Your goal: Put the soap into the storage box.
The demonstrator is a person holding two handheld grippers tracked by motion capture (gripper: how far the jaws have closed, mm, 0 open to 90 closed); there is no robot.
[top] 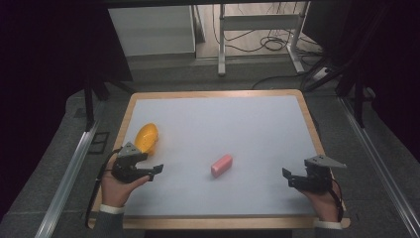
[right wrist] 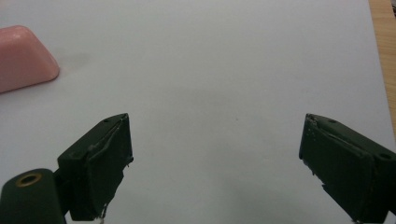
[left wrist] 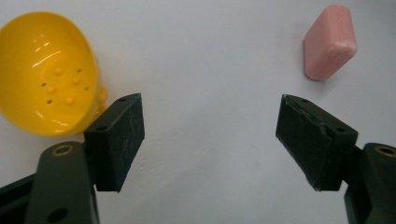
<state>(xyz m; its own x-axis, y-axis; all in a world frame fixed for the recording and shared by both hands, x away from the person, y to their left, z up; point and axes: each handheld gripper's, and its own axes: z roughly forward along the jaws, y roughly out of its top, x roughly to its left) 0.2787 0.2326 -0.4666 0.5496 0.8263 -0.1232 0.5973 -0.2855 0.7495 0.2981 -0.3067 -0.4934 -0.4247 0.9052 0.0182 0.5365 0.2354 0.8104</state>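
A pink soap-like block [top: 221, 165] lies near the middle of the white table top [top: 223, 124]. A yellow bowl-shaped dish [top: 146, 137] with small holes rests at the left. My left gripper [top: 156, 172] sits just below the dish, open and holding nothing; in the left gripper view the dish [left wrist: 46, 74] is at upper left and the pink block [left wrist: 329, 42] at upper right. My right gripper [top: 288, 177] rests near the right front, open and holding nothing, with the pink block [right wrist: 23, 58] off to its left.
The table has a wooden rim [top: 213, 93]. Metal rails [top: 69, 173] run along both sides. Behind the table stand a white frame [top: 257, 22] and loose cables [top: 272, 44] on the floor.
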